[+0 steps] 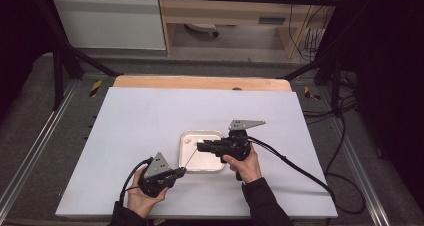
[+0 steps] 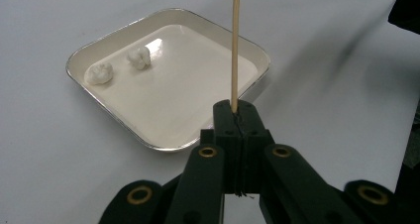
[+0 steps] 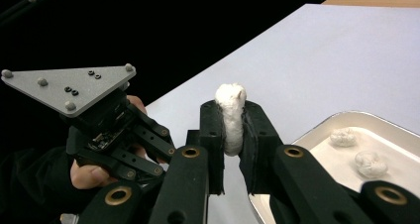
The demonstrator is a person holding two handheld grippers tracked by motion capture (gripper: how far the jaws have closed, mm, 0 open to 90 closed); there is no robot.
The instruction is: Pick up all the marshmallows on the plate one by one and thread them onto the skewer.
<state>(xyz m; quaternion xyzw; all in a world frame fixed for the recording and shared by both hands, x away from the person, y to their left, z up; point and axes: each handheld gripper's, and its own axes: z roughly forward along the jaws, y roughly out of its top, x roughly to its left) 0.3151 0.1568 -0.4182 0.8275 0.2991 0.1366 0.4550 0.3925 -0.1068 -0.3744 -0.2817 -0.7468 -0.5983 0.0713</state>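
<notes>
The left claw [image 2: 236, 116] pinches a wooden skewer [image 2: 236, 45] pointing toward the right claw [image 3: 233, 135], which squeezes a white marshmallow [image 3: 231, 116] above the tray [image 3: 327, 127], apparently presenting it for spearing.

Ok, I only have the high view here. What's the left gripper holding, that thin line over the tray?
Observer: The left gripper is shut on a wooden skewer.
Operator: And the right one?
Observer: The right gripper squeezes a white marshmallow between its pads.
Operator: Anything left in the tray?
Observer: Two more white pieces lie in the tray, near one corner.
</notes>
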